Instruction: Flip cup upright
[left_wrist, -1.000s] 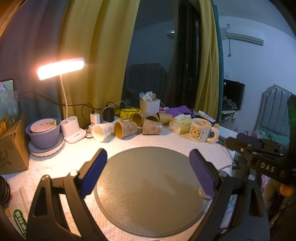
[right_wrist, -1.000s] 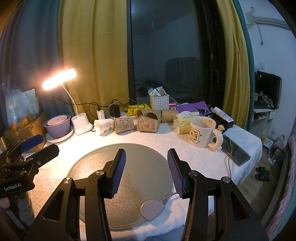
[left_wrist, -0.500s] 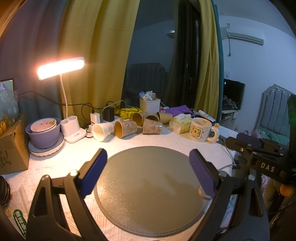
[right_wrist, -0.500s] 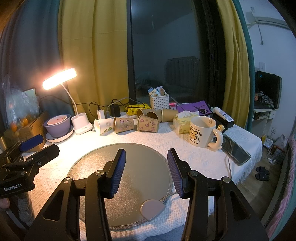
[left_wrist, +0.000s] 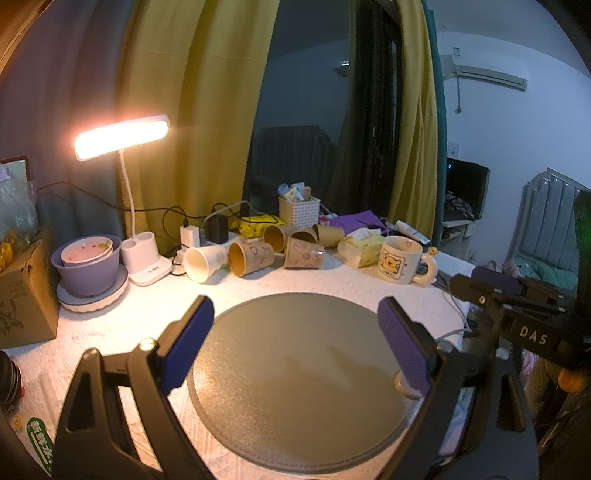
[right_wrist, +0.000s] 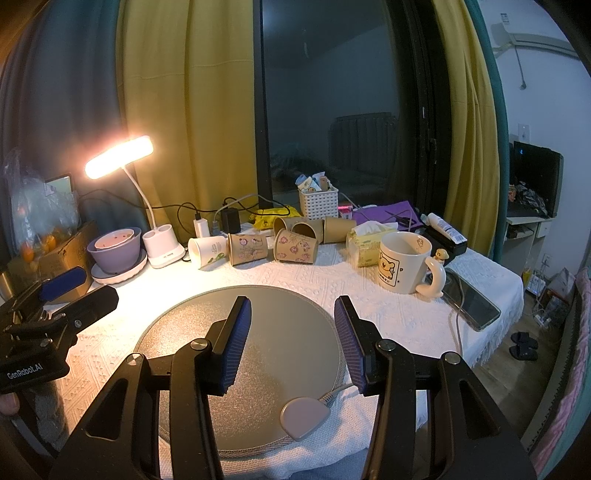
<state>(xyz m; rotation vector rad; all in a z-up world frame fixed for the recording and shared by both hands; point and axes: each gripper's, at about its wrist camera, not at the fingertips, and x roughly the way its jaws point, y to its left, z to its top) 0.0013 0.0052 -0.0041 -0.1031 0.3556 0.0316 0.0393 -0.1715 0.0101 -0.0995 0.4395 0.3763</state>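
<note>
Hovering over the round grey mat (left_wrist: 295, 373), both grippers hold nothing.
Left gripper (left_wrist: 295, 343) fingers spread wide, right gripper (right_wrist: 293, 343) fingers parted; paper cups (right_wrist: 295, 250) lie on their sides along the desk's (right_wrist: 369, 295) far edge, beside the mug (right_wrist: 404, 262).

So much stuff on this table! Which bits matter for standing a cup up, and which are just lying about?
For the job:
- paper cups on their sides: white cup, patterned cup, monkey cup
- left tongs and right tongs, both open and empty

Just lying about:
- bear mug, already upright
- desk lamp
- tissue pack
- phone
- purple bowl
- round grey mat
</note>
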